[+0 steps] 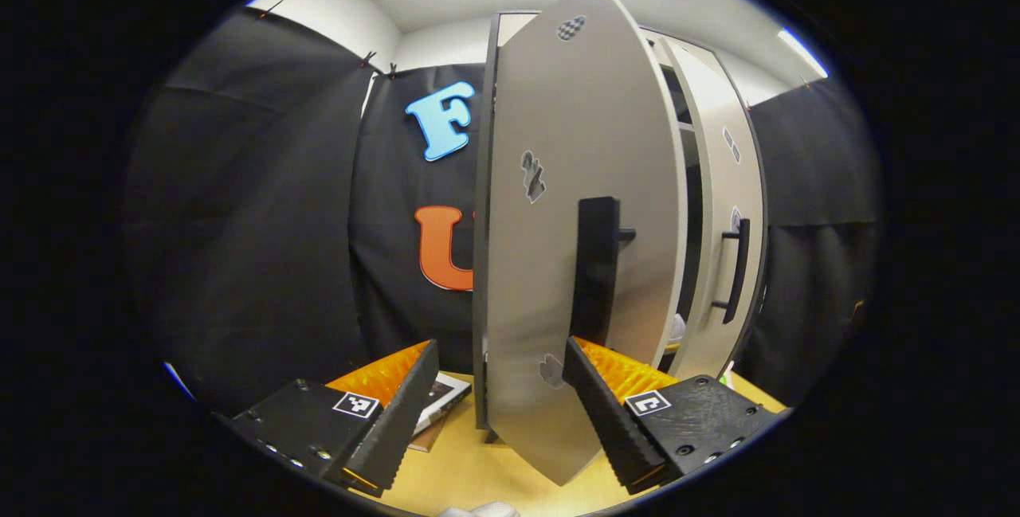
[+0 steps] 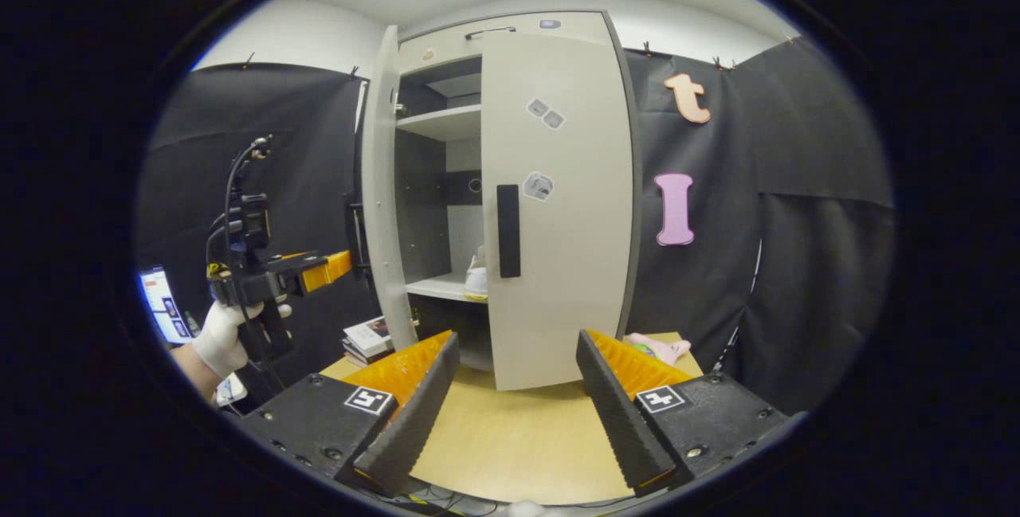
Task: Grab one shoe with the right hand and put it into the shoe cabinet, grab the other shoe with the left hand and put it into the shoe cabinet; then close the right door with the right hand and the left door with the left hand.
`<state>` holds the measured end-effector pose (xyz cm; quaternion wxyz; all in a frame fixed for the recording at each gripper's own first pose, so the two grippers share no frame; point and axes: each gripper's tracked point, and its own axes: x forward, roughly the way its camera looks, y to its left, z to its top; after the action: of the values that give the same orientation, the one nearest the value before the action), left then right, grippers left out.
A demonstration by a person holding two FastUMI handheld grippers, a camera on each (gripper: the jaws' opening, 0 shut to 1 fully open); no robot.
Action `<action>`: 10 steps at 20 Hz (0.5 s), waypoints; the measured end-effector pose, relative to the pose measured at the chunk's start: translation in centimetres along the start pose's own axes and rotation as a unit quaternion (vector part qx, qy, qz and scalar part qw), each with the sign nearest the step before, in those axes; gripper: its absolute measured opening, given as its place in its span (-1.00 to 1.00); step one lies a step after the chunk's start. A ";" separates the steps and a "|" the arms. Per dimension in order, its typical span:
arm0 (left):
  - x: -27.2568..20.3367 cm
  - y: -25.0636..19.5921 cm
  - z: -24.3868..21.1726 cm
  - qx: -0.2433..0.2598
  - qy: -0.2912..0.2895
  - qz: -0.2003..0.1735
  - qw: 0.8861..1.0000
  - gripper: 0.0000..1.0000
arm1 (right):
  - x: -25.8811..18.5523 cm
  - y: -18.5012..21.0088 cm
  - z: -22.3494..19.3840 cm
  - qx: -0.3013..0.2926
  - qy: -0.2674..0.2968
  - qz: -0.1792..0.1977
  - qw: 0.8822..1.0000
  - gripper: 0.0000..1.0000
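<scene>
The pale shoe cabinet (image 2: 550, 39) stands on a wooden table. Its right door (image 2: 558, 206), with a black handle (image 2: 508, 230), is swung nearly shut. The left door (image 2: 382, 198) stands wide open. A white shoe (image 2: 476, 274) rests on a shelf inside, and a sliver of the shoe (image 1: 677, 328) shows between the doors. My left gripper (image 1: 502, 429) is open, close in front of the left door (image 1: 582, 182), whose handle (image 1: 596, 270) rises just above one finger. A gloved hand (image 2: 223, 338) holds the left gripper (image 2: 319, 270) beside that door. My right gripper (image 2: 514, 413) is open and holds nothing, a little in front of the right door.
A stack of books (image 2: 370, 338) lies on the table (image 2: 510, 437) left of the cabinet, just behind the left door; the books (image 1: 438, 397) sit beyond my left fingers. A pink soft toy (image 2: 657, 347) lies to the right. A screen (image 2: 163, 302) glows at far left.
</scene>
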<state>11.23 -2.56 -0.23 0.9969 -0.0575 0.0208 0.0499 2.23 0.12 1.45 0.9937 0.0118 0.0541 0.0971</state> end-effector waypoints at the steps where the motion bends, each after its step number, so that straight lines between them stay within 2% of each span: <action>1: 0.1 -0.1 0.0 -0.003 0.003 0.002 1.000 0.93 | -0.1 -0.4 0.2 -0.001 -0.001 0.001 1.000 0.92; 2: -0.1 -0.4 0.1 0.002 0.001 0.005 1.000 0.94 | -0.3 -0.6 0.3 -0.004 -0.002 0.000 1.000 0.86; 3: -0.2 -0.4 0.2 0.009 0.001 0.008 1.000 0.94 | -0.4 -0.8 0.4 -0.004 -0.003 -0.001 1.000 0.92; 5: -0.9 -0.9 0.5 0.024 -0.001 0.011 1.000 1.00 | -0.5 -1.2 0.6 -0.001 -0.005 -0.002 1.000 0.92; 6: -1.5 -1.3 0.8 0.026 -0.004 0.010 1.000 1.00 | -0.5 -1.2 0.6 0.002 -0.004 -0.002 1.000 0.86; 8: -2.7 -3.0 0.6 0.025 0.005 -0.011 1.000 0.94 | -0.6 -1.3 0.8 0.007 -0.008 -0.003 1.000 0.93; 9: -3.3 -3.5 0.7 0.027 0.007 -0.015 1.000 0.93 | -0.7 -1.4 0.9 0.007 -0.010 -0.005 1.000 0.87; 10: -4.1 -4.0 0.8 0.030 0.008 -0.018 0.999 0.93 | -0.7 -1.3 1.0 0.007 -0.012 -0.006 1.000 0.94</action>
<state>7.58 -6.79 1.16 0.9987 -0.0287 0.0287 0.0304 1.91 -1.34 2.50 0.9947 0.0191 0.0433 0.0908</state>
